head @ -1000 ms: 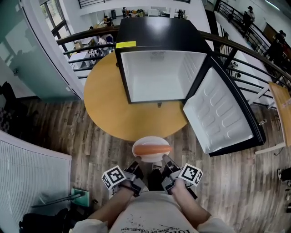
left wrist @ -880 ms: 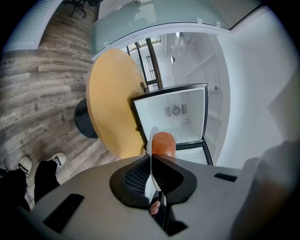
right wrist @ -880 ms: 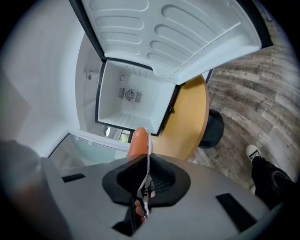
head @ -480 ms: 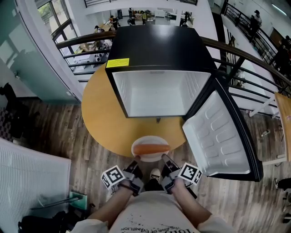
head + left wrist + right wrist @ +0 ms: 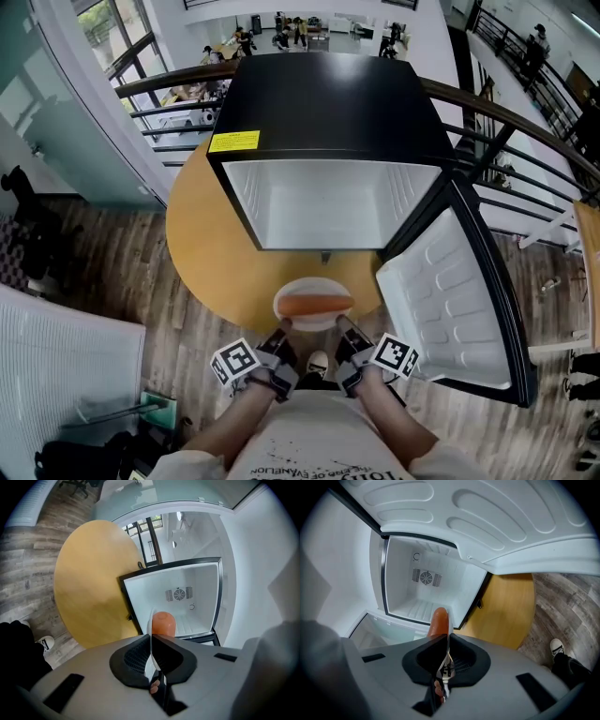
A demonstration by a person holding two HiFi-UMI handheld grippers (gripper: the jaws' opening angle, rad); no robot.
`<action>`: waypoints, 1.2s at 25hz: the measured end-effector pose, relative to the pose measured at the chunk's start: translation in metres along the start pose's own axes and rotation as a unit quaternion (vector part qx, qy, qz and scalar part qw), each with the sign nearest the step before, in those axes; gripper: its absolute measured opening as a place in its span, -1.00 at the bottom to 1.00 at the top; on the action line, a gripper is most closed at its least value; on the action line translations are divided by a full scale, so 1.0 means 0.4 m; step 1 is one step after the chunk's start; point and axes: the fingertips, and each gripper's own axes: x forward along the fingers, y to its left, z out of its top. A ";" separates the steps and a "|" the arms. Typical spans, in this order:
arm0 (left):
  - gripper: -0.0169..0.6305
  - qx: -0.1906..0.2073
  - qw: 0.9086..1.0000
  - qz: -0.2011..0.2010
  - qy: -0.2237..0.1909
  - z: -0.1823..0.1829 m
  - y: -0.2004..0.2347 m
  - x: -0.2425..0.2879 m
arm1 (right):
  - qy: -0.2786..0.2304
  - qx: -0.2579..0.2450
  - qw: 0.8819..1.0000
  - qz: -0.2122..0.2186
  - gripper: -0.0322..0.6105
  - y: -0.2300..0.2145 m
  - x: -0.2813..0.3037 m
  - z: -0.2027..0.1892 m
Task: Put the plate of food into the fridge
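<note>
A white plate (image 5: 312, 319) with an orange sausage (image 5: 314, 306) on it hangs level over the near edge of the round table. My left gripper (image 5: 283, 328) is shut on the plate's left rim and my right gripper (image 5: 343, 327) is shut on its right rim. In the left gripper view the plate (image 5: 151, 641) shows edge-on between the jaws with the sausage (image 5: 163, 623) beyond them. The right gripper view shows the same plate (image 5: 447, 644) and sausage (image 5: 438, 622). The black fridge (image 5: 323, 105) stands on the table just ahead, its white inside (image 5: 328, 202) bare and its door (image 5: 450, 300) swung wide to the right.
The round wooden table (image 5: 202, 234) carries the fridge. A dark railing (image 5: 506, 141) curves behind and to the right of it. Wood-plank floor (image 5: 112, 272) lies around the table. A white ribbed panel (image 5: 56, 375) stands at the lower left.
The fridge and table have come nearer and loom larger in the head view. The plate has stayed held between both grippers and now hangs over the table's near edge.
</note>
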 end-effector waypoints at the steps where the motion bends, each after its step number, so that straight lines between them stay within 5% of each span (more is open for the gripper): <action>1: -0.85 -0.002 1.000 0.004 0.000 0.004 0.002 0.001 | 0.000 0.002 1.000 -0.001 -0.79 -0.001 0.004 0.000; 30: -0.85 -0.006 0.998 0.003 0.062 0.161 0.001 0.176 | -0.071 0.028 0.996 -0.034 -0.79 -0.003 0.163 0.103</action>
